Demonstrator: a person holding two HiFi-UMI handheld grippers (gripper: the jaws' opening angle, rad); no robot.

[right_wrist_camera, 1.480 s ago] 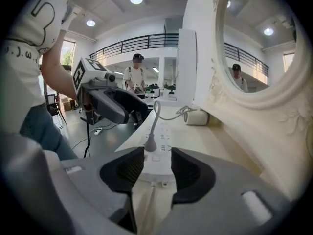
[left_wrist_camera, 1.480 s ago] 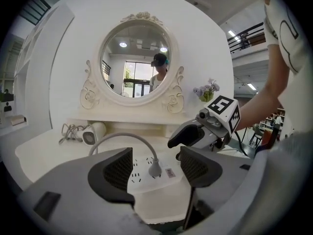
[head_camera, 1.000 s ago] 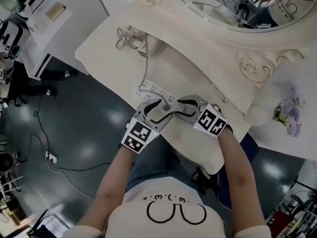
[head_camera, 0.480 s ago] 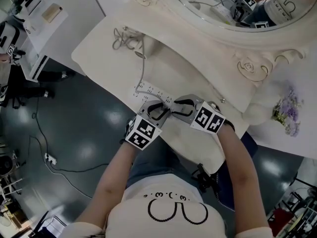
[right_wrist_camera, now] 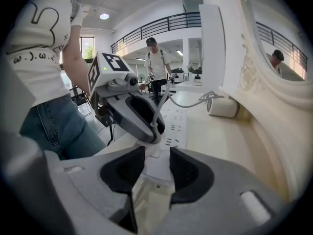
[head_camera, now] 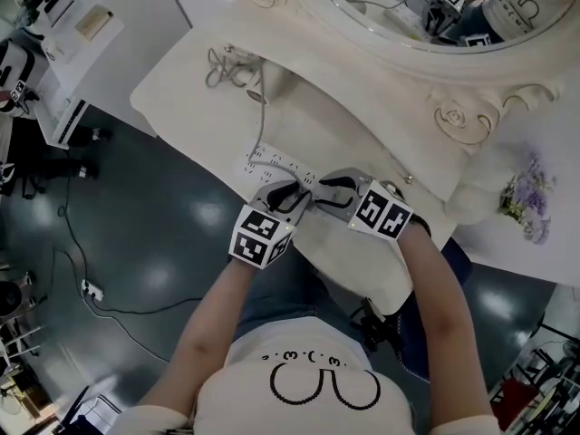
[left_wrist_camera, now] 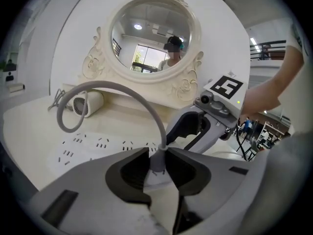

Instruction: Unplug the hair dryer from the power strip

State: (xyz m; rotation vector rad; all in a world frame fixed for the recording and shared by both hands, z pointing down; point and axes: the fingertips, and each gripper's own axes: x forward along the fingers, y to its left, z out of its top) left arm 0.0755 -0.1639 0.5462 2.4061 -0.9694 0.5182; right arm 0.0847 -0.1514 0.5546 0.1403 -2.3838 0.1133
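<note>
In the head view, both grippers meet at the near end of the power strip (head_camera: 272,163) on the dresser top (head_camera: 181,93). The hair dryer (head_camera: 275,81) lies well apart from them, by the mirror's base. We judge that the left gripper (head_camera: 292,195) should pull straight out along the pins while the right gripper (head_camera: 326,188) keeps the strip from lifting.

In the left gripper view, the jaws are closing on the grey plug (left_wrist_camera: 157,163), which stands between the pads, still seated in its socket. Its cord (left_wrist_camera: 142,99) arches away towards the dryer. We should squeeze the plug body, never the cord.

In the right gripper view, the jaws stand wide, clasping the strip's white end on both sides. That hold must stay firm.

Compared with a second ago, the left gripper has rolled, its marker cube now sits at a different angle, and its jaws are narrower. The right gripper has barely shifted.
</note>
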